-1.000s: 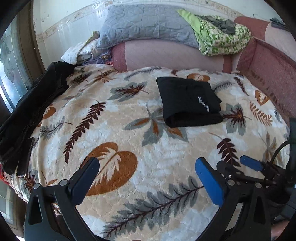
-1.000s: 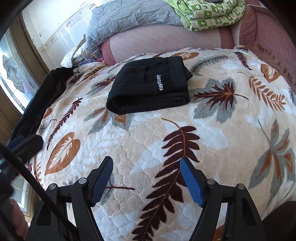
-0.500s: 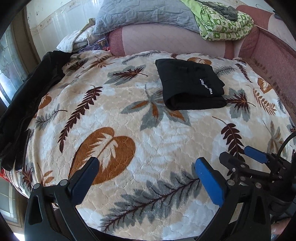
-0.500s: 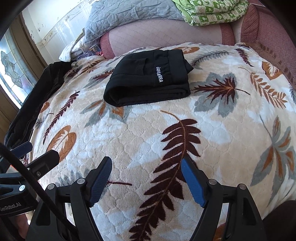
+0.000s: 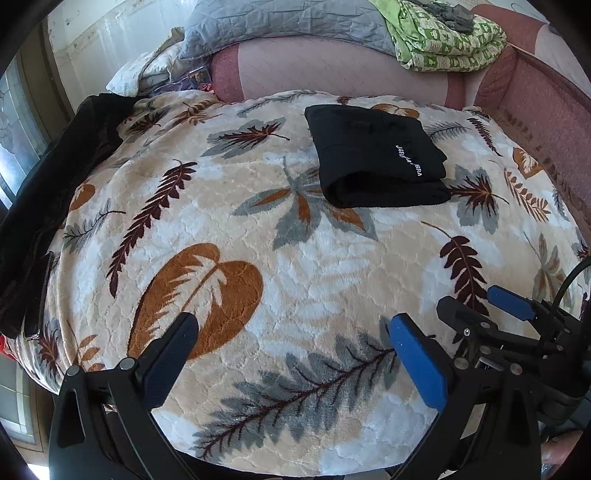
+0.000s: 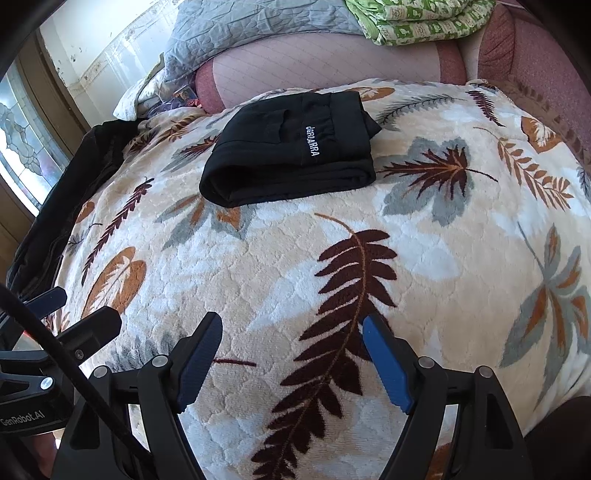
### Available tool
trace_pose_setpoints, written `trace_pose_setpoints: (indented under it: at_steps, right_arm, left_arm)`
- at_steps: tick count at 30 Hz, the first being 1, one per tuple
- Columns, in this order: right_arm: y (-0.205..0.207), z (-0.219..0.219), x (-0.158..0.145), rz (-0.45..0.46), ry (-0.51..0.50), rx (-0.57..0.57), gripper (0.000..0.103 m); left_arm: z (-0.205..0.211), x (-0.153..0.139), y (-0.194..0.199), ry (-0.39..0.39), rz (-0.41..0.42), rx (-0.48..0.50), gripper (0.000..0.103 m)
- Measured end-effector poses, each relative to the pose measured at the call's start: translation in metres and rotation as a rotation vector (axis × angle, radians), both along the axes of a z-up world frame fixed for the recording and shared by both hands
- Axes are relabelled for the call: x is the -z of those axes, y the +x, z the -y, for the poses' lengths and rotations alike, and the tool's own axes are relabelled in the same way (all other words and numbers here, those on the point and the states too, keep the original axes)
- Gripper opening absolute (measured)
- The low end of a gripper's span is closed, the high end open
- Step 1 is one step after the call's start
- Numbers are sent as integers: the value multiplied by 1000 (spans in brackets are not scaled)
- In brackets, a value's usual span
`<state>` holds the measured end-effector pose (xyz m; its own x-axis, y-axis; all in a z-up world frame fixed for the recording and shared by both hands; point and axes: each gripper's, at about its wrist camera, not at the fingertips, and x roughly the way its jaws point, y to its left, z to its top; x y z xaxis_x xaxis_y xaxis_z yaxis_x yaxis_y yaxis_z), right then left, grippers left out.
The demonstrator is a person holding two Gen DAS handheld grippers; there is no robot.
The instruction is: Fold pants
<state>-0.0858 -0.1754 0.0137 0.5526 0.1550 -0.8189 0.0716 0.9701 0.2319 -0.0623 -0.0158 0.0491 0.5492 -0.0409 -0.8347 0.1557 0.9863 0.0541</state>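
A: Item one, black pants (image 5: pixel 373 158)?
B: Folded compact, far on the bed's leaf blanket (image 5: pixel 295 258), apparently finished.
A: Our tongs?
B: Left tongs (image 5: pixel 291 350), right tongs (image 6: pixel 291 354): both gaping, empty, near edge.

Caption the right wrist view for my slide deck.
Folded black pants rest on the leaf-print blanket; open right gripper hovers empty.

Folded pants (image 5: pixel 376 162) lie on the bed (image 5: pixel 280 280) near its far edge; pillows (image 5: pixel 288 26) lie behind; a dark garment (image 5: pixel 55 192) drapes the left edge.
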Motion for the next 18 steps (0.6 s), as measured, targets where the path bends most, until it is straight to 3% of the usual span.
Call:
trace_pose_setpoints:
  at_steps: [18]
  right_arm:
    - [3,-2,5,-9,-35,0,84]
  left_arm:
    - [-7,11,8,-66,-54,-2,103]
